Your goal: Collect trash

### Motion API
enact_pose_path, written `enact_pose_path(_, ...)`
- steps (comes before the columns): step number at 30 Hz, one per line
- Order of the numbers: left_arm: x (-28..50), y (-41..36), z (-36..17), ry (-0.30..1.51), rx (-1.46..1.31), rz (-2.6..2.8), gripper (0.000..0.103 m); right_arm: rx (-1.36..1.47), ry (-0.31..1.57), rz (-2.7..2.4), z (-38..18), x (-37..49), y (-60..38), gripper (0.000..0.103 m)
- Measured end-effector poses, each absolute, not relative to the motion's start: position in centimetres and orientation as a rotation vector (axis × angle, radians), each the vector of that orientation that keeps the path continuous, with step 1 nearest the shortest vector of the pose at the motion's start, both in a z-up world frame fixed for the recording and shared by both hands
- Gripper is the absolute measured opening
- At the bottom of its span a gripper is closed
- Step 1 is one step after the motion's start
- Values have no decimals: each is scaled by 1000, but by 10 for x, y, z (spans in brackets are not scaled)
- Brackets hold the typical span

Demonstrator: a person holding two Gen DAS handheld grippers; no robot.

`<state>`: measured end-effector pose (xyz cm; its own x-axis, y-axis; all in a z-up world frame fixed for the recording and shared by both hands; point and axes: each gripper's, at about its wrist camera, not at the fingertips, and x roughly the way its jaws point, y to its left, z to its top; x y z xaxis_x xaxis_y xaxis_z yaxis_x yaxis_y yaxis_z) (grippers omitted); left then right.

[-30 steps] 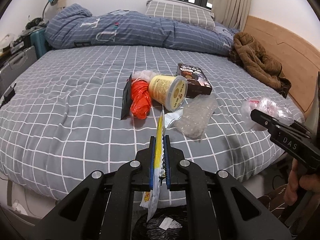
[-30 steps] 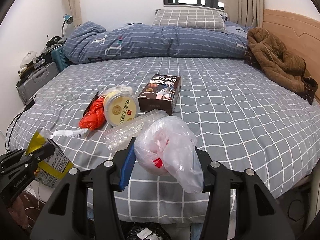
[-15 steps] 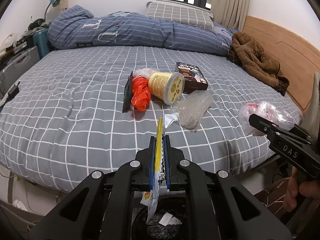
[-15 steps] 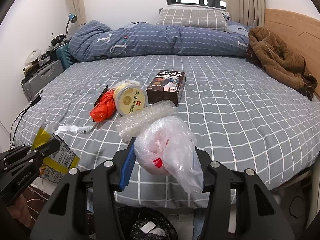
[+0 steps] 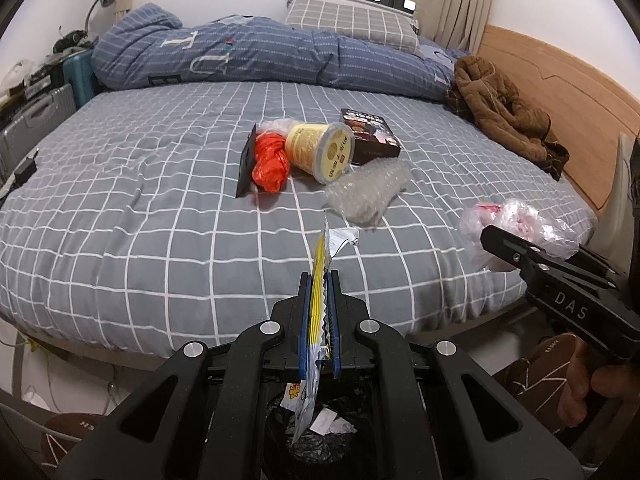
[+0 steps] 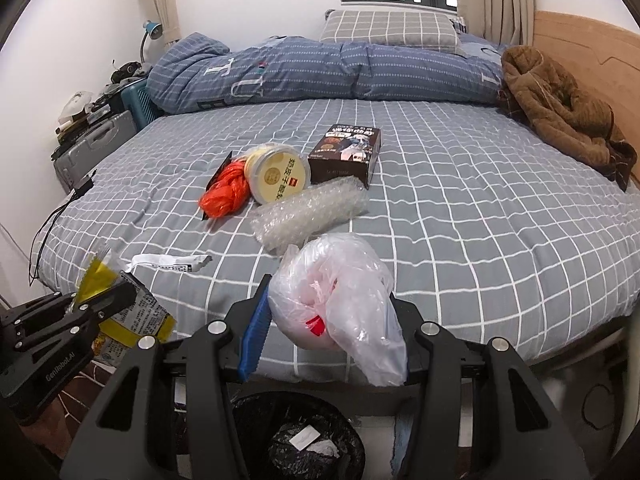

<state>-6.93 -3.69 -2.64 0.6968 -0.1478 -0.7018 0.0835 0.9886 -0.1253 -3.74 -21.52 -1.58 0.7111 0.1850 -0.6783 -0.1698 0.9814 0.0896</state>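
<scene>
Wrapper (image 5: 316,280), yellow snack type, pinched edge-on in left claw (image 5: 319,284), hanging over lined bin (image 5: 320,436) at bed (image 5: 120,240) edge. Left wrist view: orange bag (image 5: 270,162), yellow tub (image 5: 320,152) on its side, dark box (image 5: 370,136), bubble wrap (image 5: 366,192) w/ paper scrap (image 5: 342,238) near it, all on bed. Right wrist view: right claw (image 6: 326,316) clamps crumpled clear plastic bag (image 6: 340,308), above bin (image 6: 298,436). Left claw at lower left w/ wrapper.

"DAS" on the right gripper (image 5: 568,308), "GenRobot.AI" on the left gripper (image 6: 60,366), large "T U" on the duvet (image 6: 244,76)
</scene>
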Motion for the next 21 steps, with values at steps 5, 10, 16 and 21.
enact_pose_path(5,-74,-42,-29,798,-81,-138,7,25,770,198,-20,-41,-215,47)
enact_pose_path(10,-79,-44,-30,805,-79,-139,7,24,776,197,-22,-47,-214,47)
enact_pose_path(16,-87,-46,-32,816,-75,-135,7,21,788,197,-25,-56,-214,47)
enact_pose_path(21,-95,-48,-37,835,-73,-133,7,18,806,203,-30,-66,-212,47)
